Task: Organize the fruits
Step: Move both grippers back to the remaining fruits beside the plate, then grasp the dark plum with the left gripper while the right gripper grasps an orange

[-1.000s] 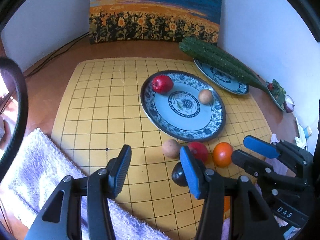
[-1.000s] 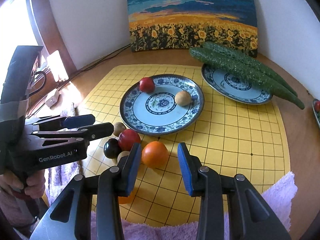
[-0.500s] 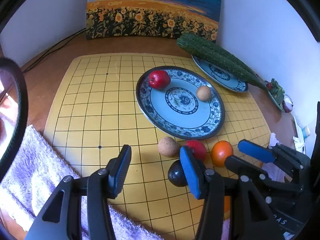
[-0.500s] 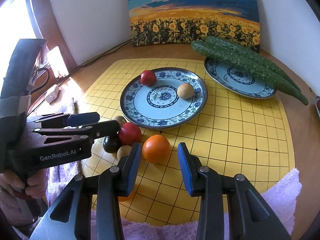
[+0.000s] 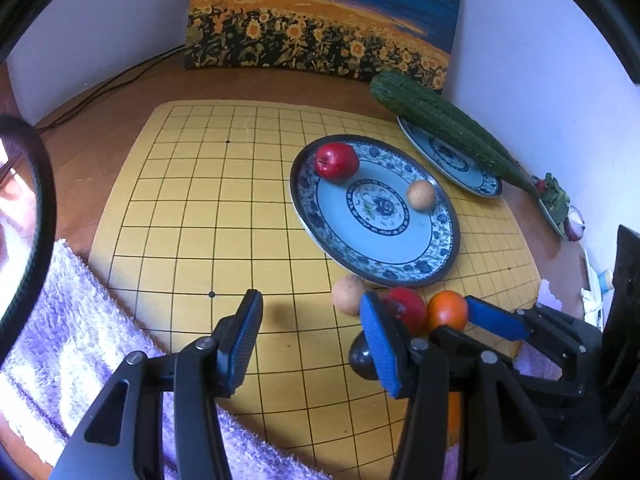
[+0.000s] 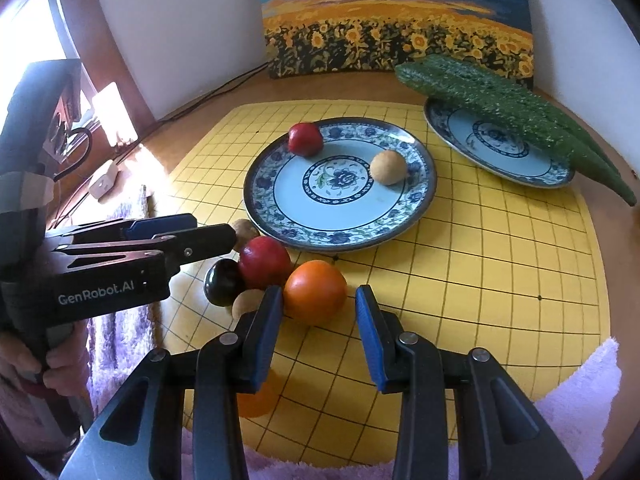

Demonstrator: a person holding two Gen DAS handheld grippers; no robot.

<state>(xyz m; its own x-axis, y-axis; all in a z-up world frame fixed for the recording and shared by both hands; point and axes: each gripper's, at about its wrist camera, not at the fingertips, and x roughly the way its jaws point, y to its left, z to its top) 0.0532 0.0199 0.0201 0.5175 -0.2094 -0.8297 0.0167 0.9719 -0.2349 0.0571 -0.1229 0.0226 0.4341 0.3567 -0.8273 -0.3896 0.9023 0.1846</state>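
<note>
Right hand-held gripper [image 6: 318, 312] spread around orange fruit [image 6: 315, 290]; left hand-held gripper [image 5: 310, 330] spread, empty.

Over the past second the right hand-held gripper [image 6: 319, 312] has closed in on the orange fruit [image 6: 315, 290], which now lies just ahead of its parted blue pads, nearer than before. The left hand-held gripper [image 5: 308, 334] has drifted to the left over the yellow grid mat [image 5: 224, 216], so the blue-patterned plate [image 5: 436, 276] and the cluster of fruits sit further right in its view.
</note>
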